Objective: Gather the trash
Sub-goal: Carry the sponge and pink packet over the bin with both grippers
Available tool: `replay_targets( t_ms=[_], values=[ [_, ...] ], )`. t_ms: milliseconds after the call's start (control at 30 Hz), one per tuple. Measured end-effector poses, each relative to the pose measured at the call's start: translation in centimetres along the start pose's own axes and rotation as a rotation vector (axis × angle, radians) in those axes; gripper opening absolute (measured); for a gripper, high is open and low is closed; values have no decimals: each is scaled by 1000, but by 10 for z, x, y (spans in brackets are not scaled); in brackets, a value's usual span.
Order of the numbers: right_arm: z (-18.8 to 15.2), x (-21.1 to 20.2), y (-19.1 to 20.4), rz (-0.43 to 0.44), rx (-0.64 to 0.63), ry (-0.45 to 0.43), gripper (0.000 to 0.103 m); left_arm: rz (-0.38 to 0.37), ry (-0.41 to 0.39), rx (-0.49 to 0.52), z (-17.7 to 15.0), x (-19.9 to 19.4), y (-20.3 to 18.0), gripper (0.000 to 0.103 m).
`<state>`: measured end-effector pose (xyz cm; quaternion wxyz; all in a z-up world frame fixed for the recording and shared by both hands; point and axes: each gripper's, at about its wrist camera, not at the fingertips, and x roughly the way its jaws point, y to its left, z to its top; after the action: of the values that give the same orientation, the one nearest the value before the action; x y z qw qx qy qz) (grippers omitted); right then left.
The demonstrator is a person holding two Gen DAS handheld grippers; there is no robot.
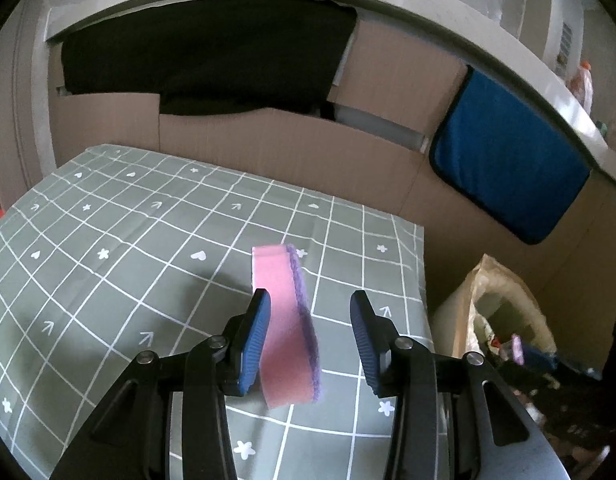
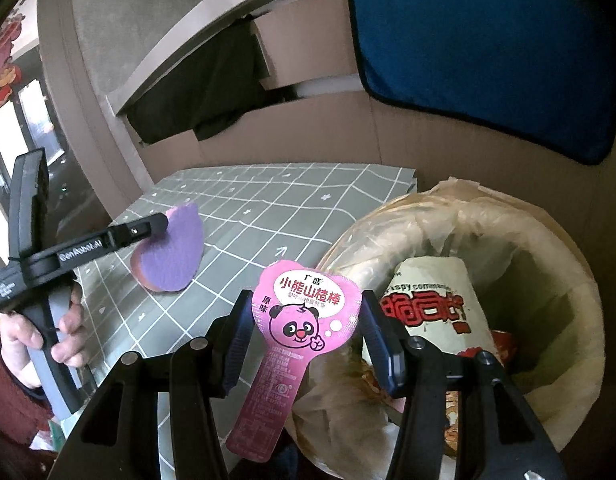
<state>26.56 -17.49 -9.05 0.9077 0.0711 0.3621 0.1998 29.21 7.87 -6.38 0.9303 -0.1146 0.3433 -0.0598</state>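
A pink and purple sponge [image 1: 285,320] stands on edge on the green checked table [image 1: 107,240]. My left gripper [image 1: 310,312] is open around it, with the left finger [image 1: 253,340] close against its pink face. The sponge also shows in the right wrist view [image 2: 169,254], with the left gripper's finger [image 2: 147,232] at it. My right gripper [image 2: 305,316] holds a pink panda snack wrapper [image 2: 303,314] between its fingers, just left of the rim of the trash bin [image 2: 568,280]. The bin has a plastic liner and holds a white snack bag [image 2: 432,304].
Cardboard boxes [image 1: 267,148] with black cloth [image 1: 207,60] stand behind the table under a grey shelf. A blue pad [image 1: 508,160] hangs on the cardboard to the right. The bin [image 1: 504,312] stands beside the table's right edge.
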Motion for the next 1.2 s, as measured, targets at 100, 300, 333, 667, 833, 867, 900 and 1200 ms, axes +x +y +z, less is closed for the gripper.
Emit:
replay_targets(
  t_ms=[100, 300, 333, 667, 833, 867, 900, 1200],
  values=[
    [-3, 4, 1, 0, -1, 10, 50, 44, -46, -53, 0, -8, 13, 50],
    [-6, 11, 1, 1, 3, 20, 50, 104, 55, -52, -11, 16, 23, 53],
    [-6, 11, 2, 2, 0, 21, 50, 98, 66, -68, -12, 19, 25, 53],
    [-6, 11, 4, -10, -16, 15, 50, 33, 25, -109, -2, 7, 23, 31],
    [1, -7, 7, -26, -32, -38, 50, 46, -39, -38, 8, -22, 0, 31],
    [3, -13, 8, -30, -38, -55, 50, 45, -57, -20, 11, -30, -8, 31],
    [5, -17, 8, -34, -43, -65, 50, 41, -71, -5, 12, -37, -15, 31],
    [34, -96, 8, -127, -101, -253, 50, -90, -168, 135, 14, -90, -99, 31]
  ],
)
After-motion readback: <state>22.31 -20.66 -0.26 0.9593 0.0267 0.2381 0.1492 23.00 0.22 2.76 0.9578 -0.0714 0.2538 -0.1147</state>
